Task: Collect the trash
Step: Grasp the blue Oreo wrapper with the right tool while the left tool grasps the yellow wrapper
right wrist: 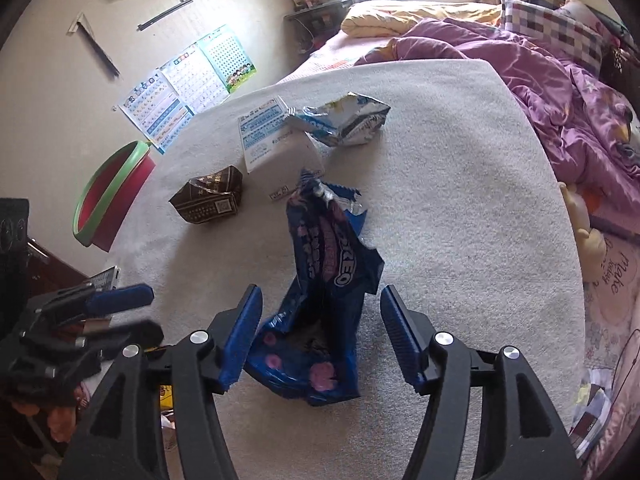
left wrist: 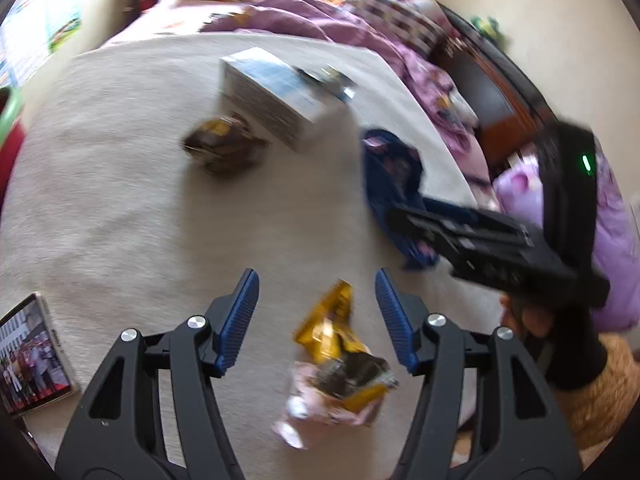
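- Here, in the left wrist view, the left gripper point(left wrist: 317, 300) hangs over the grey mat point(left wrist: 120, 200) with its jaws apart and nothing pinched.
- The yellow wrapper point(left wrist: 334, 324) lies between the blue pads point(left wrist: 240, 312), touching neither; its long axis runs roughly along the fingers, its near end meeting a pinkish wrapper point(left wrist: 332, 404) further back toward the camera.
- Off to the right the right gripper point(left wrist: 480, 236) reaches across the blue bag point(left wrist: 394, 184); a brown box point(left wrist: 220, 148) and a white box point(left wrist: 276, 92) sit farther out, well apart from the left fingers.
- In the right wrist view, the right gripper point(right wrist: 321, 320) is likewise spread and holds nothing.
- The blue bag point(right wrist: 320, 292) lies straight ahead, its long axis in line with the fingers; its wide lower end sits between the pads, close against the left-hand one, though I cannot tell whether they touch.
- The left gripper point(right wrist: 116, 312) shows at the lower left; the red bin point(right wrist: 116, 196) stands beyond the mat's left edge.
- By my reading each hand is nearer its own piece, so closing should need only a small shift to centre.
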